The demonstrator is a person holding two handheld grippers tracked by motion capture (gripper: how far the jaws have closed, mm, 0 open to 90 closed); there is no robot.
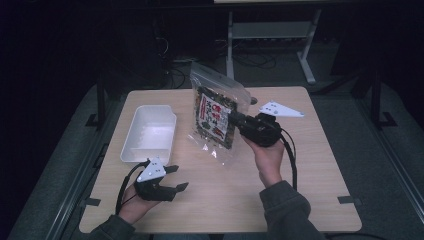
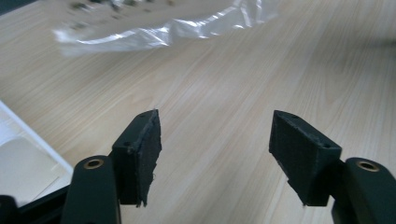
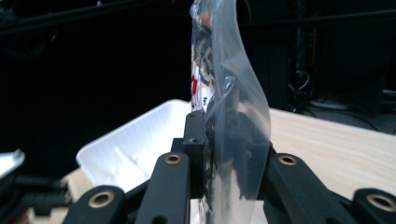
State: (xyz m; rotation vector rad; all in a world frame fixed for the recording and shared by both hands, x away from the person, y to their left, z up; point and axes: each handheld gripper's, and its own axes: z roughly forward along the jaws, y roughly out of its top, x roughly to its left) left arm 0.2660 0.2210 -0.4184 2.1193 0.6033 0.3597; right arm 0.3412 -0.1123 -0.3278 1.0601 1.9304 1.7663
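Plenty of bare table (image 1: 225,190) ahead of my left gripper (image 1: 175,177), jaws apart; right gripper (image 1: 236,120) clamps clear printed snack bag (image 1: 215,117), lifted.

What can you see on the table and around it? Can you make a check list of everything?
Surface: wooden table, bare around the things.
Job's things: snack bag held up off the table; white tray at the left, looks empty.
Clutter: nothing seen.
Grippers: right tool shut on the bag's edge; left tool open, holding nothing, low over the table near the tray's front corner.
Cables: black cable trails from the right tool past the hand; another from the left tool.
Surroundings: dark room, grey floor, a white frame and loose wires behind the table.
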